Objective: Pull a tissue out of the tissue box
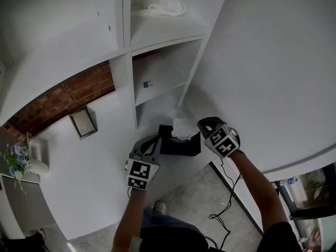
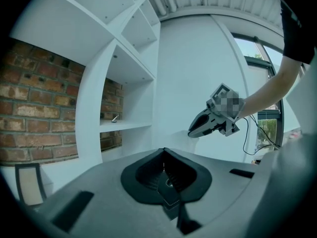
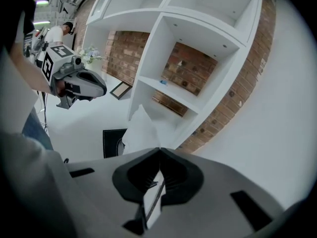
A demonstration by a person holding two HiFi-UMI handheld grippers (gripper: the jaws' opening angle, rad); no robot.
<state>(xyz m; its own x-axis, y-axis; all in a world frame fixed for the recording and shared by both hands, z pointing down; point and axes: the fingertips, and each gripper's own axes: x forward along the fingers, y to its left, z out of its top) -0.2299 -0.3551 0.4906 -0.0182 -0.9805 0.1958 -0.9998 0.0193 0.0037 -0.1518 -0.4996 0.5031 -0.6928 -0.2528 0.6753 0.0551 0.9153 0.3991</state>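
A black tissue box [image 1: 180, 144] stands on the white counter in front of the shelf unit. A white tissue [image 1: 184, 128] rises from its top. My right gripper [image 1: 202, 126] is shut on this tissue; in the right gripper view the tissue [image 3: 140, 131] runs up out of the box [image 3: 112, 142] and in between the closed jaws of the right gripper [image 3: 159, 150]. My left gripper [image 1: 156, 139] rests against the box's left side, and in its own view the left gripper [image 2: 163, 151] has its jaws together with nothing visible between them. That view shows the right gripper [image 2: 194, 131] raised ahead; the box is hidden.
The white shelf unit [image 1: 157, 62] stands right behind the box, with a blue clip [image 1: 147, 83] in one bay and a white cloth [image 1: 165, 8] higher up. A picture frame [image 1: 84, 122] and a flower vase [image 1: 18, 159] stand to the left. A cable [image 1: 226, 193] hangs to the floor.
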